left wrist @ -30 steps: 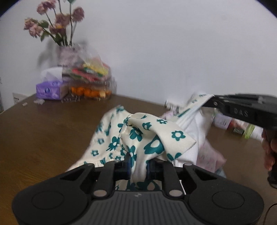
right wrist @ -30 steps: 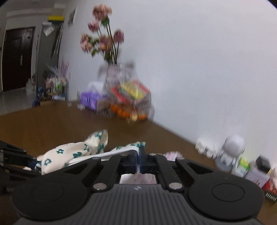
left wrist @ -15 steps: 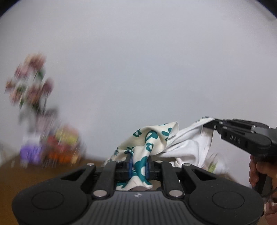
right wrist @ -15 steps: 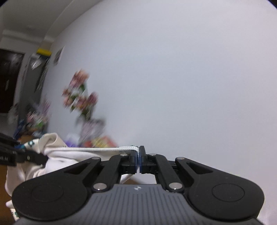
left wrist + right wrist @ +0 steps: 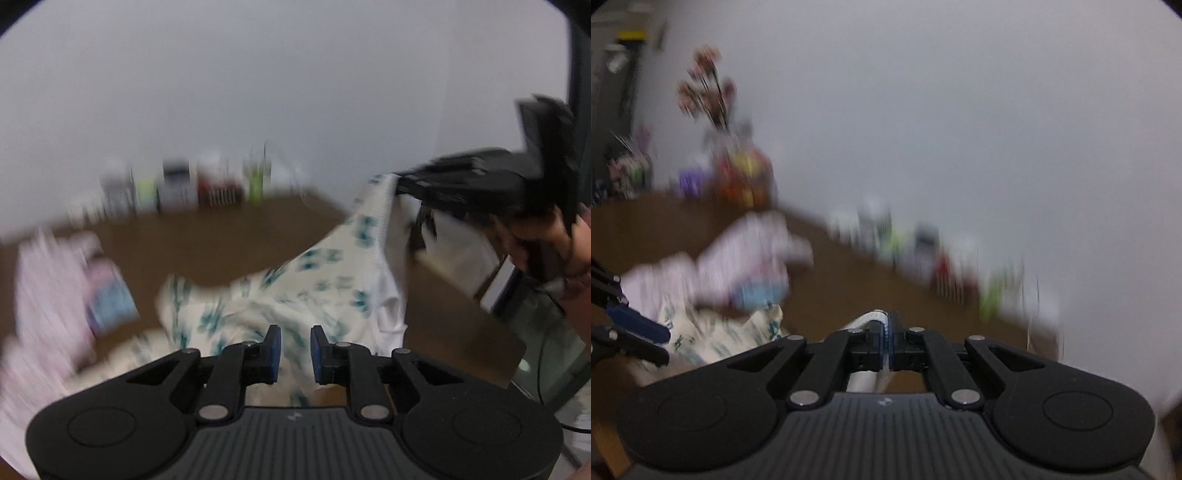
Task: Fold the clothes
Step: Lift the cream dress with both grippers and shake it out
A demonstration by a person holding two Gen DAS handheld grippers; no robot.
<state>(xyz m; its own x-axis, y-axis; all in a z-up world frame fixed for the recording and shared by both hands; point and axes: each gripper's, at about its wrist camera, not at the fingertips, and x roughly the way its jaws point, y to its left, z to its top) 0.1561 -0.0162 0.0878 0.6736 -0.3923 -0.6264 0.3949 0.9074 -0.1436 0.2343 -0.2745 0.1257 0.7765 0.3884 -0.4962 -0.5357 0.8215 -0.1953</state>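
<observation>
Above a brown table (image 5: 229, 240), the left gripper (image 5: 294, 349) is parting its blue pads, floral garment (image 5: 325, 280) slack between them, while the right gripper (image 5: 887, 338) pinches its white hem. The spread-out likely goes best with that hem kept taut and both corners lowered level, clear of the pink clothes (image 5: 746, 254).

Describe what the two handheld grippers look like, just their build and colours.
Both are black plastic. The left gripper has a ribbed grey-black base, two round discs, silver pivot pins on angled linkage arms, and blue pads lining its fingers. The right gripper matches it, blue pads included. A thin dark cable trails beneath the right one.
</observation>
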